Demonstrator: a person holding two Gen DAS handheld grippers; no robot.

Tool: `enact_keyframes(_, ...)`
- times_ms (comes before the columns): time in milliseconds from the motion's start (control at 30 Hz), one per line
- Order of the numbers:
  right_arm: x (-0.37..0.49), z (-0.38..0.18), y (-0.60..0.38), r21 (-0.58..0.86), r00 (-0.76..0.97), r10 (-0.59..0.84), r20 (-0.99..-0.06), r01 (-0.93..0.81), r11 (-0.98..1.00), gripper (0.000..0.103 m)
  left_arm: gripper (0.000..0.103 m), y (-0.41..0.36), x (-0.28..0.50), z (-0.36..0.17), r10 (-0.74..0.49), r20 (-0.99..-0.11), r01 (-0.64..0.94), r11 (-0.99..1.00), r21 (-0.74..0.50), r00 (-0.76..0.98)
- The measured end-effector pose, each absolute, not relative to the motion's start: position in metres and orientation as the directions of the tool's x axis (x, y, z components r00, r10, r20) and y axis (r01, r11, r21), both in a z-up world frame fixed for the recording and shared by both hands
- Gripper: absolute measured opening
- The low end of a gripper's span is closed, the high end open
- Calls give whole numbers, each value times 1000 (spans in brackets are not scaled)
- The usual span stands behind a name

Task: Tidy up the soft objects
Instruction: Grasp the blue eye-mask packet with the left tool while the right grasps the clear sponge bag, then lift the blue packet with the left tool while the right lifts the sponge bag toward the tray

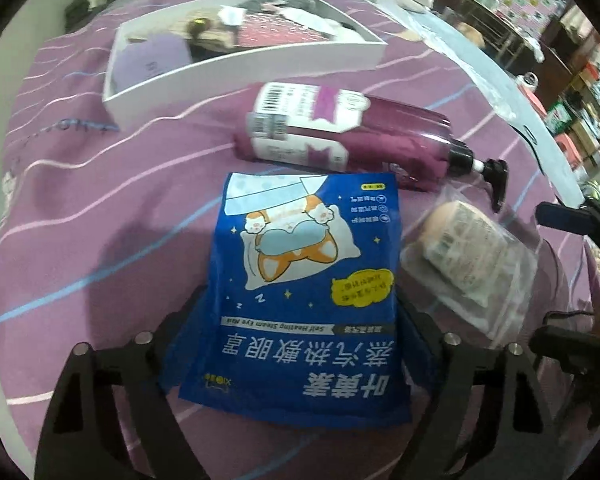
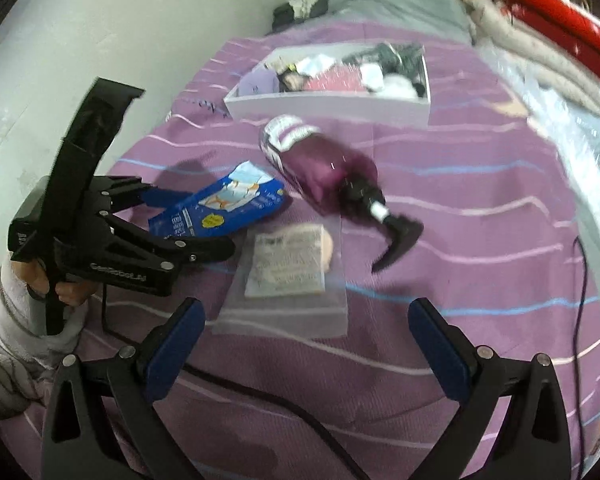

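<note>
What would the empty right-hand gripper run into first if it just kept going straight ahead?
Most likely the clear plastic bag with the beige roll inside, lying on the purple bedspread straight ahead of the open right gripper. The purple pump bottle lies further on. Depth is hard to judge.

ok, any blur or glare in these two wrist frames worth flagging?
Left wrist: mostly sharp, print on the blue eye-mask pouch legible; glare streaks on the pump bottle; strong fisheye bending at the edges. Right wrist: motion-blurred throughout, bottle and the bagged roll smeared, label unreadable; white tray soft.
</note>
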State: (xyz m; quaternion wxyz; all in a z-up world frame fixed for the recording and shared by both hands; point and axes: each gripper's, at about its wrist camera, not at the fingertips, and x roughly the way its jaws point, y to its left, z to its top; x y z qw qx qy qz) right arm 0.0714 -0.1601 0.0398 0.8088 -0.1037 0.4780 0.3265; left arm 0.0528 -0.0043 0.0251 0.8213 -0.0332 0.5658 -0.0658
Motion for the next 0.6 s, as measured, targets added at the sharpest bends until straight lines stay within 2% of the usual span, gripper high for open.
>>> enact_keyframes(100, 70, 45, -147, 94, 350, 411, -842, -655, 749, 103, 86, 2, 53, 22, -162, -922, 53, 987, -153, 353)
enact_keyframes(267, 80, 46, -128, 43, 370, 377, -849, -663, 747, 102, 98, 18, 54, 10, -231, -905, 20, 971, -239, 358)
enact_keyframes(367, 83, 40, -119, 55, 348, 368, -862, -659, 750, 100, 98, 28, 52, 7, -278, -888, 5, 955, -297, 366)
enact_keyframes(500, 86, 22, -112, 35, 325, 327, -887, -659, 752, 94, 102, 27, 47, 7, -283, -882, 28, 955, -294, 378)
enact_keyframes(600, 87, 14, -113, 41, 318, 317, -893, -645, 763, 91, 103, 20, 44, 8, -237, -888, 26, 969, -247, 395)
